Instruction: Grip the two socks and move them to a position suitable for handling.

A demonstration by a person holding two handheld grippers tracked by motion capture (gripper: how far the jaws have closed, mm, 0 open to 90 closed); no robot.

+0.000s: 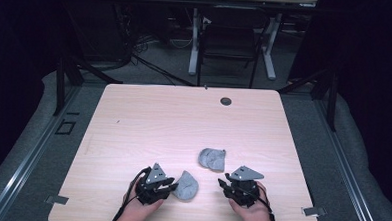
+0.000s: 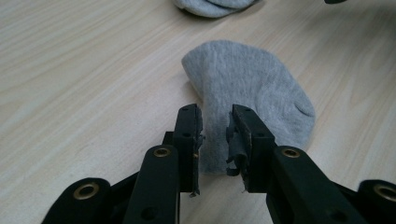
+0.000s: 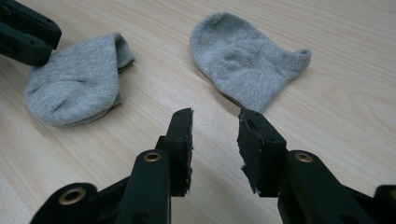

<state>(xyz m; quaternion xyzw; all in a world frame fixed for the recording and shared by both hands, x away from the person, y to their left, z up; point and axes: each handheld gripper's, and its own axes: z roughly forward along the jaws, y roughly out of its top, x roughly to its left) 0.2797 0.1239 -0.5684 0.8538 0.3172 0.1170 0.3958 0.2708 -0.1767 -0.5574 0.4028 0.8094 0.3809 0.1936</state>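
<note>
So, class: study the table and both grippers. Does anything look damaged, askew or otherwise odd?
Yes. The black pads on the left gripper look torn and ragged, and the right gripper's pads look chipped too. The two grey socks lie apart, the near sock folded over, the far sock rumpled.

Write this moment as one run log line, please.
left gripper: open, jaws around near sock edge | right gripper: open, nothing held | far sock: flat on table

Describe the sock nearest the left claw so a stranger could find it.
On the wooden table, look near the front edge by the left claw. The grey sock lies at its tips, its edge between the open jaws; the other grey sock lies farther back.
</note>
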